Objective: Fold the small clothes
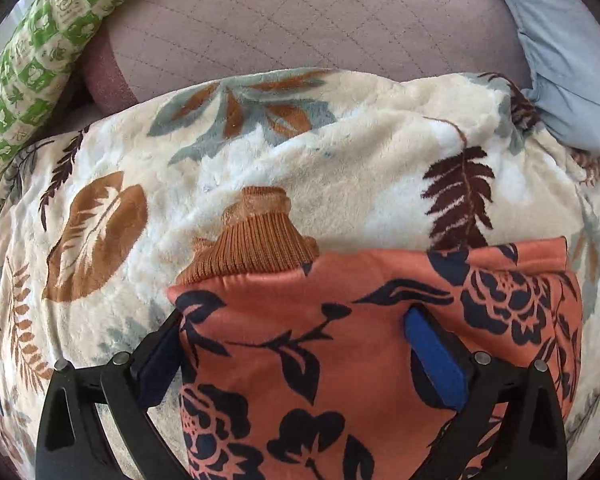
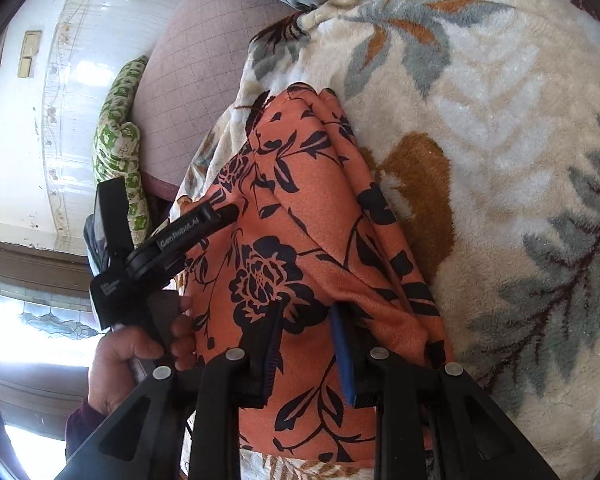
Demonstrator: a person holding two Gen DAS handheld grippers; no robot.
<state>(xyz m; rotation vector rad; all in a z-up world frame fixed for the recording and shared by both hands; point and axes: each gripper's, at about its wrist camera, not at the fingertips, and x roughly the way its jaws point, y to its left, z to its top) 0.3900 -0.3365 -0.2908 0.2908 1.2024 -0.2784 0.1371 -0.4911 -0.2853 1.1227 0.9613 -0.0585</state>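
An orange garment with dark navy flowers (image 1: 340, 344) lies on a cream leaf-print fleece blanket (image 1: 260, 168). Its brown ribbed cuff (image 1: 252, 248) sticks out at the far edge. My left gripper (image 1: 296, 344) is open, its fingers wide apart over the garment, the blue pad (image 1: 432, 356) resting on the cloth. In the right wrist view the garment (image 2: 300, 240) is bunched into a ridge. My right gripper (image 2: 308, 344) is closed on a fold of it. The left gripper (image 2: 180, 236) and the hand holding it show at the left.
A green-and-white patterned pillow (image 1: 32, 76) lies at the far left and also shows in the right wrist view (image 2: 120, 120). A pale blue cloth (image 1: 560, 52) lies at the far right. A quilted mauve mattress (image 1: 300, 20) lies beyond the blanket. A tiled wall (image 2: 40, 120) stands behind.
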